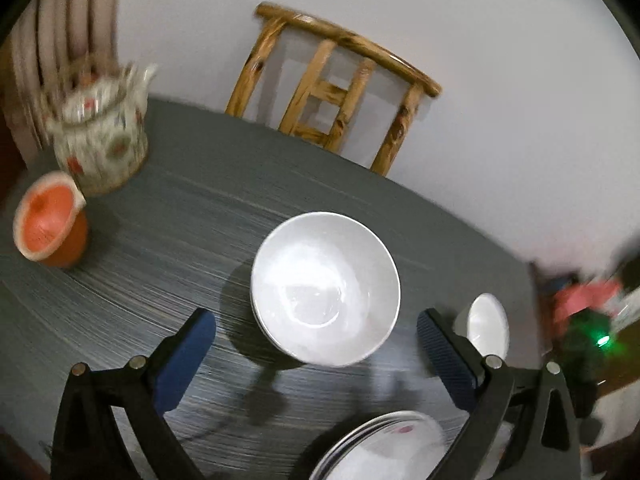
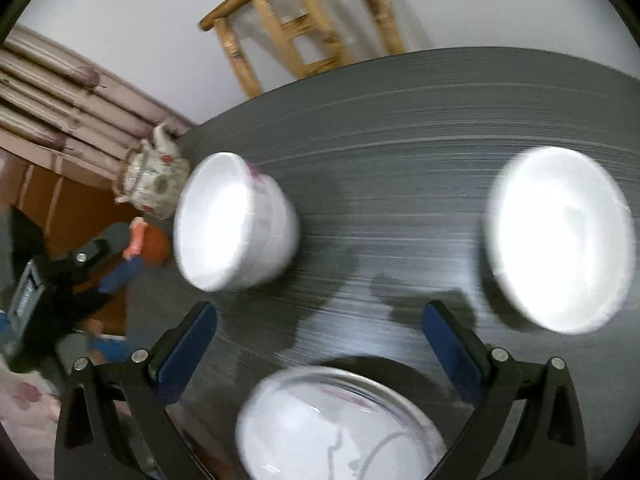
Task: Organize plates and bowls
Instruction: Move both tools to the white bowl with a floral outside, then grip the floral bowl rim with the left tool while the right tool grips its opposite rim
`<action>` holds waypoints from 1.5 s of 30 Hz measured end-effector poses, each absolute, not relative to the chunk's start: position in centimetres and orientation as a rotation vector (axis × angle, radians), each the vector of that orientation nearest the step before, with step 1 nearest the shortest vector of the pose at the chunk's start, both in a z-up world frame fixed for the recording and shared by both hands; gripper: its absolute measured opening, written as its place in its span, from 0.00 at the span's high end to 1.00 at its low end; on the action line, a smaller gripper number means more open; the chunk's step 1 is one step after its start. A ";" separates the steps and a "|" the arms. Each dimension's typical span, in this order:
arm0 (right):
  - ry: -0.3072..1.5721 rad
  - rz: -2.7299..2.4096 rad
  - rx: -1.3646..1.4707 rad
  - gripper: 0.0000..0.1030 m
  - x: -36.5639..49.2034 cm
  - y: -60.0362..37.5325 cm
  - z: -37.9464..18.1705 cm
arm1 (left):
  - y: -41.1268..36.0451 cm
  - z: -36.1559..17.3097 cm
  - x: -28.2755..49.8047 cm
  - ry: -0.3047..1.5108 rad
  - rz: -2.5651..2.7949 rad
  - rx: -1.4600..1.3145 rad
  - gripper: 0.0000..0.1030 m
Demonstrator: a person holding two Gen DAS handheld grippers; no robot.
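Left wrist view: a stack of white bowls (image 1: 326, 288) rests on the dark grey table (image 1: 192, 208), near the middle of the frame. It lies ahead of the left gripper (image 1: 316, 334) and between the lines of its two fingers, touching neither pad. The jaws stand wide apart with nothing clamped. A small white bowl (image 1: 488, 326) sits just beside the right-hand finger, partly hidden behind it. A stack of plates (image 1: 384, 444), one with a faint pink mark, lies at the lower edge, below the gripper.

Right wrist view: three items surround the right gripper (image 2: 320, 338). A deep bowl with a pink rim pattern (image 2: 236, 224) sits ahead to the left. A wide white bowl (image 2: 560, 240) sits to the right, well apart from the first. A stack of plates (image 2: 340, 424) lies at the lower edge, between the finger bases. The jaws are spread wide and hold nothing; the pads touch no dish. All three are blurred, so fine detail cannot be read.

Surroundings: a floral teapot (image 1: 100, 136) stands at the table's far left, with an orange bowl (image 1: 52, 224) just beside it. A wooden chair (image 1: 336, 92) stands behind the table against a white wall (image 1: 500, 60). The other gripper (image 2: 120, 272), with its blue pad, shows at the left of the right wrist view, near the teapot.
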State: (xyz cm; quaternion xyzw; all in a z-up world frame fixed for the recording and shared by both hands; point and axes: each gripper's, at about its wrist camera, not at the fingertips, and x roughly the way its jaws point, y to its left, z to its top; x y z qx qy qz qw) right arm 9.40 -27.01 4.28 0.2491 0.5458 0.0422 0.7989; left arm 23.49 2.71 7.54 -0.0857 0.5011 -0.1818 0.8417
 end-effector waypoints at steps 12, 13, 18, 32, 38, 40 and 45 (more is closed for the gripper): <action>1.054 -0.102 0.548 0.00 1.1 -36.7 4.5 | -7.9 7.4 17.7 1.043 -0.511 0.126 0.00; 1.056 -0.103 0.525 0.00 1.0 -36.9 4.4 | -9.0 7.3 17.3 1.042 -0.525 0.155 0.00; 1.097 -0.133 0.580 0.00 0.4 -39.6 3.2 | -12.4 6.5 17.8 1.045 -0.482 0.194 0.00; 1.061 -0.029 0.896 0.00 3.9 -43.9 -0.6 | -18.2 2.5 25.8 1.297 -0.696 -0.304 0.00; 1.072 -0.002 0.896 0.00 5.7 -43.7 -1.8 | -20.1 -0.9 27.3 1.396 -0.751 -0.387 0.00; 1.061 -0.004 0.914 0.00 6.0 -43.9 -2.3 | -20.6 -1.6 27.5 1.409 -0.762 -0.398 0.00; 1.079 0.032 0.965 0.06 6.5 -43.7 -3.8 | -21.3 -3.3 28.1 1.454 -0.770 -0.468 0.00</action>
